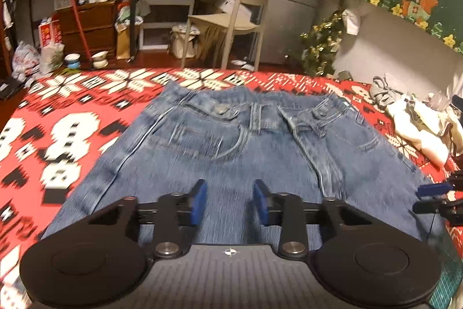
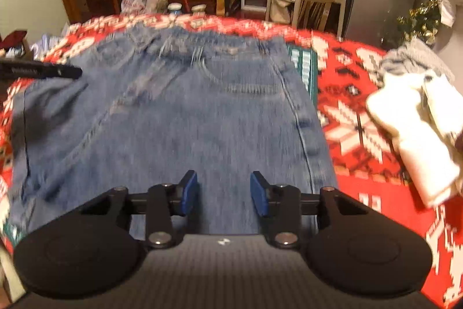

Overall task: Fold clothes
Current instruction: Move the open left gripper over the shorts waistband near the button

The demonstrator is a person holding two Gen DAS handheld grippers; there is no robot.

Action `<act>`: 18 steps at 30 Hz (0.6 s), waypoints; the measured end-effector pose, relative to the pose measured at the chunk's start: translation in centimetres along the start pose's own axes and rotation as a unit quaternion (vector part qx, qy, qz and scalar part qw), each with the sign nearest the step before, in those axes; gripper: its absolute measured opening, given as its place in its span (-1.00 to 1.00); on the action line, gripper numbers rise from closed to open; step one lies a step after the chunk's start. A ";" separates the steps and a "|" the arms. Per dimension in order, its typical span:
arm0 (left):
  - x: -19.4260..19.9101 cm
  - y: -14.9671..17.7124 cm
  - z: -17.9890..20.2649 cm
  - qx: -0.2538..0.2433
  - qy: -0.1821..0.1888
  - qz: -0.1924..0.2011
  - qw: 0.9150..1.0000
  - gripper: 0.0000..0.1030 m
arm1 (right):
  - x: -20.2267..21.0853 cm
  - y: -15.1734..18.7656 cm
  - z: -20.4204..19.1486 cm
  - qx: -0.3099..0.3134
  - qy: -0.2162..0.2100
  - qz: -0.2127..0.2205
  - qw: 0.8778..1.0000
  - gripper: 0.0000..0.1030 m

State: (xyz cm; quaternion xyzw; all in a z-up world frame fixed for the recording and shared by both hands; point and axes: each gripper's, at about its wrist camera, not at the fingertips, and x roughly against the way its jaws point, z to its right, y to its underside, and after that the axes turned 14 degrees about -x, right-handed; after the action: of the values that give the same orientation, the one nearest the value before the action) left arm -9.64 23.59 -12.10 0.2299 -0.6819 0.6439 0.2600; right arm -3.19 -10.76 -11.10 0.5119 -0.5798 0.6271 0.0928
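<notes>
A pair of blue jeans (image 1: 231,146) lies flat on the red patterned blanket (image 1: 66,118), waistband at the far side. My left gripper (image 1: 230,203) hovers over the near part of the jeans, open, nothing between its blue pads. My right gripper (image 2: 224,193) is also open over the jeans (image 2: 179,118), toward their right half. The right gripper's blue-padded fingers (image 1: 434,190) show at the right edge of the left wrist view. A black part of the left gripper (image 2: 40,71) shows at the left edge of the right wrist view. Both views are motion-blurred.
White and grey clothes (image 1: 419,120) are piled on the blanket to the right of the jeans, also in the right wrist view as a white pile (image 2: 416,118). Beyond the blanket's far edge stand a beige chair (image 1: 231,19), cluttered shelves and a small Christmas tree (image 1: 321,45).
</notes>
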 end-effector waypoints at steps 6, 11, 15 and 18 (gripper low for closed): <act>-2.0 0.0 0.1 -0.008 -0.006 -0.024 1.000 -0.65 | -1.8 -2.0 -1.8 -0.016 -0.005 0.028 0.999 -0.13; -2.6 -0.4 -0.8 0.012 0.000 -0.017 1.000 -0.65 | -3.5 -2.9 -2.5 -0.046 -0.012 0.032 0.998 -0.12; -2.9 -0.8 -1.6 0.026 -0.010 -0.016 0.999 -0.65 | -4.6 -3.4 -3.0 -0.060 -0.019 0.034 0.997 -0.24; -3.2 -0.9 -2.1 0.034 -0.016 -0.014 0.999 -0.65 | -5.4 -3.5 -3.7 -0.053 -0.019 0.032 0.998 -0.39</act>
State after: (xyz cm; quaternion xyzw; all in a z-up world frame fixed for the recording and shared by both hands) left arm -6.45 25.56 -13.41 0.2585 -0.6600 0.6595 0.2502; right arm -0.18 -4.00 -12.22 0.4997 -0.6296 0.5882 0.0885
